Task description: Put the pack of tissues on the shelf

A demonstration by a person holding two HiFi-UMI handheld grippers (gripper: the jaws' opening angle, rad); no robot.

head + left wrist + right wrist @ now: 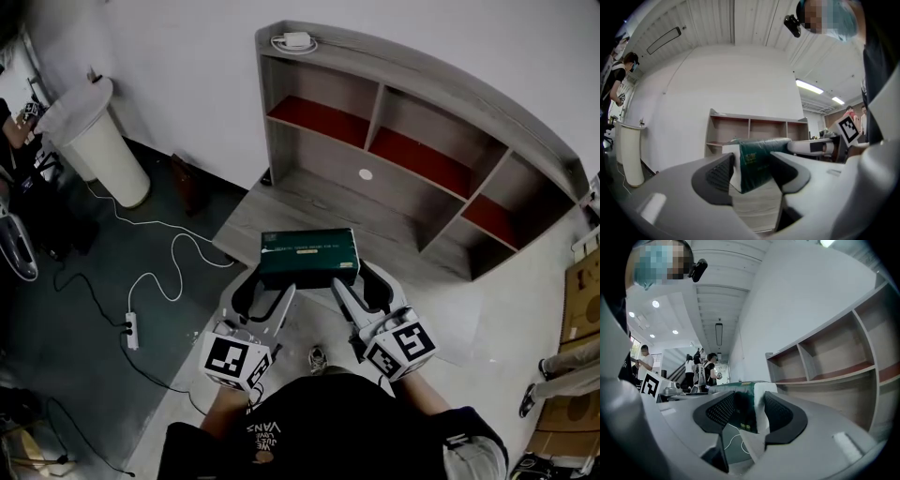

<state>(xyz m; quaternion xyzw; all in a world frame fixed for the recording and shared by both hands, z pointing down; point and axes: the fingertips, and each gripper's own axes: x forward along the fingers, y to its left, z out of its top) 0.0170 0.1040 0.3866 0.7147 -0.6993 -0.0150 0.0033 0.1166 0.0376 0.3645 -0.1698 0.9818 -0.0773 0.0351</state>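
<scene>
Clasping pack of tissues (308, 255), left gripper (751, 168) and right gripper (749, 411), near shelf (319, 199) (white wall (187, 56)).

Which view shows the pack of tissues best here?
The head view: the pack of tissues shows its whole green top. The left gripper view shows only one end, clamped in the left hand-held gripper; the right gripper view only the other end, in the right hand-held gripper.
</scene>
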